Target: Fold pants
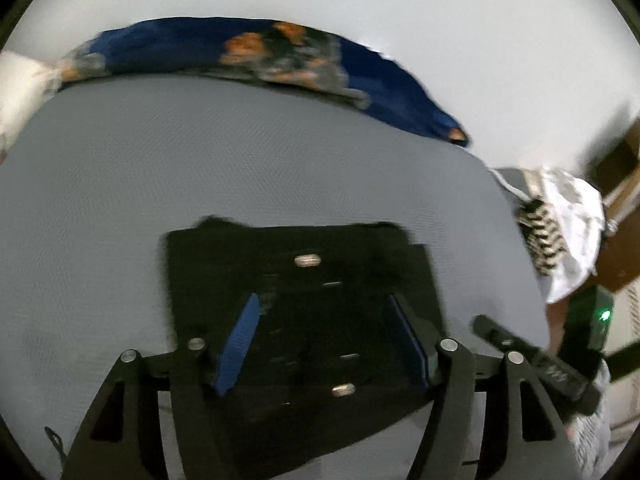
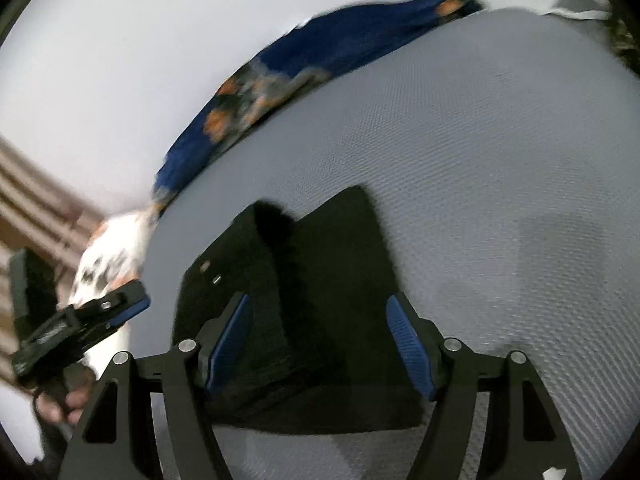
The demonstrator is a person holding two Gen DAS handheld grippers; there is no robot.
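**A:** Start at the fingers. What are they doing?

**B:** The left gripper (image 1: 322, 340) has its blue-padded fingers (image 1: 239, 344) spread wide, nothing between them. They hang above the folded black pants (image 1: 296, 280), which lie in a compact, roughly rectangular stack showing small silver metal fasteners (image 1: 307, 260). Whether the tips touch the cloth I cannot tell; both views are blurred.

**A:** And the right gripper?

**B:** The right gripper (image 2: 322, 344) also has its fingers (image 2: 410, 348) set wide apart and empty, framing the black pants (image 2: 320, 300) from the other side. From here the stack shows an upper layer lying over a lower one, with a silver fastener (image 2: 204, 267) near its left corner.

**A:** Where do the pants sit?

**B:** On a grey textured bed surface (image 1: 200, 168), close to its near edge, directly under both grippers.

**A:** Does either camera see the other gripper?

**B:** Yes. The left wrist view catches the right gripper (image 1: 532, 360) at its lower right edge; the right wrist view shows the left gripper (image 2: 80, 320) at far left, with a bare hand (image 2: 66, 396) gripping its handle.

**A:** Further out?

**B:** A dark blue cloth with orange and grey patches (image 1: 280, 56) lies along the far edge of the bed, against a plain white wall (image 1: 360, 0). A white patterned fabric (image 1: 568, 232) sits at the right of the left view, beside brown wooden furniture (image 1: 624, 200).
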